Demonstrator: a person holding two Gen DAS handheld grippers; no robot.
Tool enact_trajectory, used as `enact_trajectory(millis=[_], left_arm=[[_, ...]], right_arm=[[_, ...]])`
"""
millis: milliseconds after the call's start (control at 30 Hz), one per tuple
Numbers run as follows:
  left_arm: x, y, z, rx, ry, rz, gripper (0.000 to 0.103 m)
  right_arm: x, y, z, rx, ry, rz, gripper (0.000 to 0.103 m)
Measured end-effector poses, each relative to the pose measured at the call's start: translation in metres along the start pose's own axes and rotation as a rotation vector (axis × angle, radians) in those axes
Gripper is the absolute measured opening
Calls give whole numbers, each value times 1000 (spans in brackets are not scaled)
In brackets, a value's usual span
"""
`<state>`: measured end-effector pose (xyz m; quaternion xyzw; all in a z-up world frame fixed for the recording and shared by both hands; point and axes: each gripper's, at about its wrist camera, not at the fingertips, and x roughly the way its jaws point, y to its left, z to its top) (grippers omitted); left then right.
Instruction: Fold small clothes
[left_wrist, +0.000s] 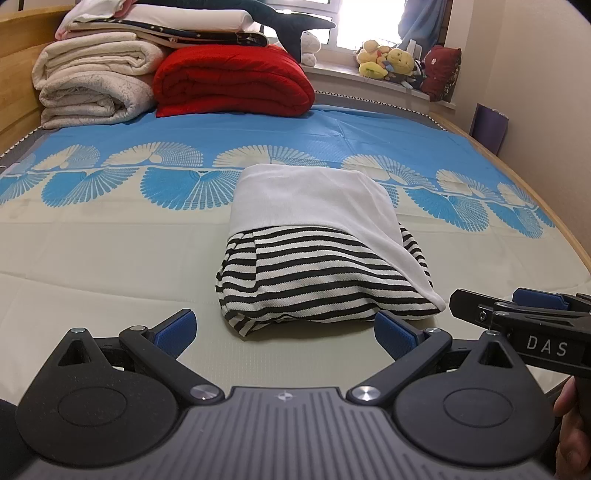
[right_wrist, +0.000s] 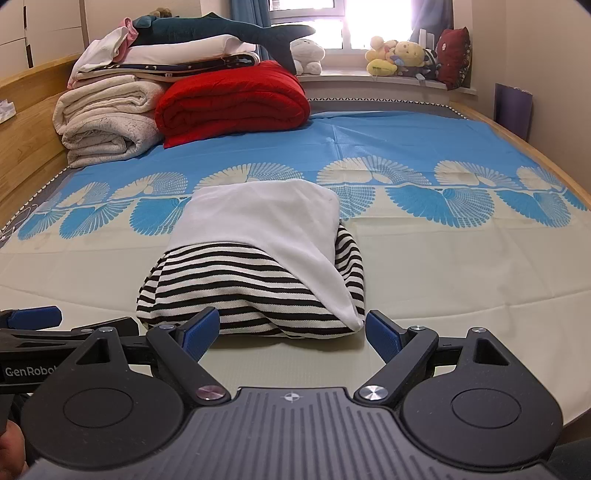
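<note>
A folded garment (left_wrist: 317, 251) lies on the bed (left_wrist: 110, 251), on the pale part of the sheet, its far edge reaching the band of blue fan prints. Its upper layer is plain white cloth; below and toward the cameras the fabric is black-and-white striped. A white corner hangs over the stripes on the garment's right side and ends at its near right edge.

Left gripper (left_wrist: 284, 328): fingers spread wide, blue pads facing each other, nothing between them. It sits just in front of the garment's near edge, apart from the cloth, with the left pad (left_wrist: 177, 330) beside the garment's near left corner.

Right gripper (right_wrist: 291, 330): likewise spread and empty, just in front of the garment. Its left pad (right_wrist: 202, 328) overlaps the striped near edge in the right wrist view; contact cannot be told. Its right pad (right_wrist: 384, 338) stands beside the white corner.

The two grippers are side by side, each visible at the margin of the other's view.

Beyond the garment, at the far left of the bed, are a red quilt (left_wrist: 232, 83) and a stack of cream blankets (left_wrist: 92, 81). Plush toys (left_wrist: 388, 61) sit on the window sill beyond.
</note>
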<state>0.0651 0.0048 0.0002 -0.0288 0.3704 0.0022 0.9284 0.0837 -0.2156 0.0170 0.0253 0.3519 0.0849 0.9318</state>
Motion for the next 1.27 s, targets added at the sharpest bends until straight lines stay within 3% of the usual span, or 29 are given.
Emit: enact_trajectory(millis=[1267], left_arm=[[3,-6,-2,-16,9,9,102]], right_arm=[[0,0,1,1,3,-1,85]])
